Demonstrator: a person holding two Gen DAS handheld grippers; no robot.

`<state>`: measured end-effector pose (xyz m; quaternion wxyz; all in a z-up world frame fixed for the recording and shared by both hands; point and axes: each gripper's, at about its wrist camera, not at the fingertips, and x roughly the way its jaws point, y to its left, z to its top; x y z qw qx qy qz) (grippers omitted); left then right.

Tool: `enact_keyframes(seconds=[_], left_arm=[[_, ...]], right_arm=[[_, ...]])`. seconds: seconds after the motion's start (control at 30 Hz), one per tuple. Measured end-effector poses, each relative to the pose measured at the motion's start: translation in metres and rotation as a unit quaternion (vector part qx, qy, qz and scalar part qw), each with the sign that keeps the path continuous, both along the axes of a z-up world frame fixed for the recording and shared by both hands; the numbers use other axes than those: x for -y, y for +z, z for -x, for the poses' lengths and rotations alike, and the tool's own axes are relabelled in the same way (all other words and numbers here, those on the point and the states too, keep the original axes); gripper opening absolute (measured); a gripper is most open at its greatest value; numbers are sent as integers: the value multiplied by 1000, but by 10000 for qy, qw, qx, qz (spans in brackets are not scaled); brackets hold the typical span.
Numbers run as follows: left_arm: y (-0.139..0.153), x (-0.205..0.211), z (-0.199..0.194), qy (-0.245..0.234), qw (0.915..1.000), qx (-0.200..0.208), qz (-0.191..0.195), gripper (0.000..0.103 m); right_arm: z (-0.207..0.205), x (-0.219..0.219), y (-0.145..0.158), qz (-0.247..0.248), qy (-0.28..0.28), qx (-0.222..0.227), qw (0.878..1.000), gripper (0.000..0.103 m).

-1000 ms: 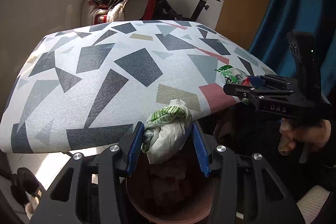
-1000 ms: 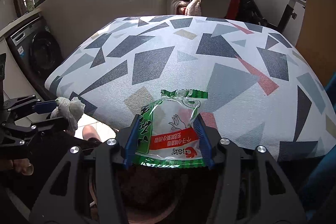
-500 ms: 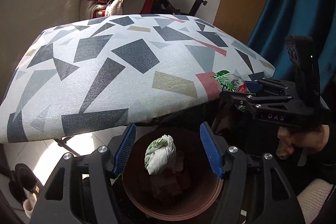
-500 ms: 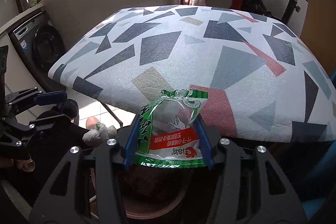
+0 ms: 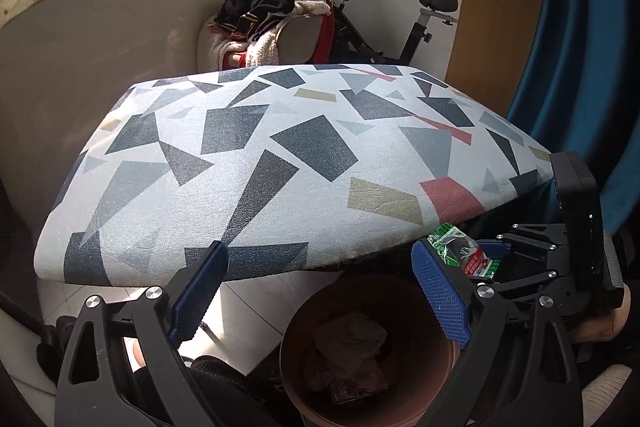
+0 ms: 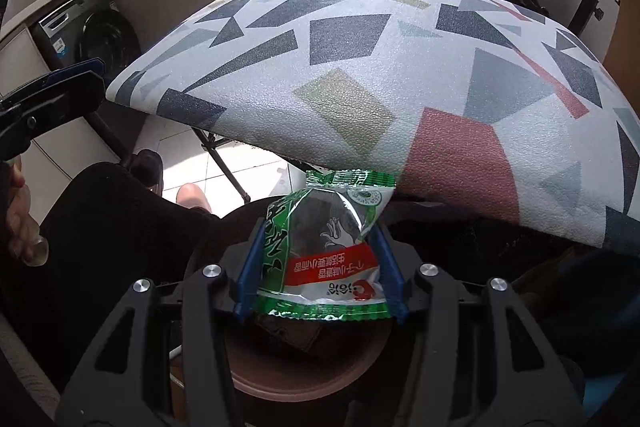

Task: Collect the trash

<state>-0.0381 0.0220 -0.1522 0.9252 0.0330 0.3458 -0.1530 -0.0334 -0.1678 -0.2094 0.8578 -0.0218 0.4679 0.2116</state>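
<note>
My left gripper point(image 5: 316, 261) hangs over the brown bin point(image 5: 448, 351), just off the table's near edge; its jaws are opening wide and nothing is between them. Crumpled trash point(image 5: 348, 343) lies inside the bin. My right gripper point(image 6: 320, 231) is shut on a green and red snack packet point(image 6: 324, 251), held above the bin's rim point(image 6: 304, 387). In the left wrist view that right gripper point(image 5: 500, 259) and its packet point(image 5: 460, 255) sit at the bin's right side. The left gripper point(image 6: 52, 95) shows at the left edge of the right wrist view.
A table with a geometric-patterned cover point(image 5: 280, 147) overhangs the bin. Behind it stand a chair piled with clothes point(image 5: 272, 19) and an exercise bike point(image 5: 400, 27). A blue curtain point(image 5: 580, 67) hangs at the right, a washing machine point(image 6: 100, 39) stands left, and the person's dark-clad leg point(image 6: 112, 227) is beside the bin.
The left gripper let go of the crumpled white and green wad, which dropped into the bin, and its jaws spread wide. The right gripper sank toward the bin with the packet.
</note>
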Motion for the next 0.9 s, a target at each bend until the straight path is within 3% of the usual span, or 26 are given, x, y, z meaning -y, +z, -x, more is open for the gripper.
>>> enact_keyframes(seconds=[0.23, 0.33, 0.47, 0.9], left_arm=[[-2, -5, -1, 114, 9999, -27, -16, 91], [-2, -6, -1, 170, 9998, -22, -37, 92], [-3, -9, -2, 291, 9995, -40, -104, 95], [-3, -12, -7, 402, 9990, -131, -152, 97]], right_arm=[[0, -4, -3, 103, 45, -67, 9999, 59], [2, -8, -4, 225, 43, -17, 9997, 81], [3, -9, -2, 288, 52, 56, 9996, 94], [2, -4, 5, 298, -61, 147, 9994, 97]])
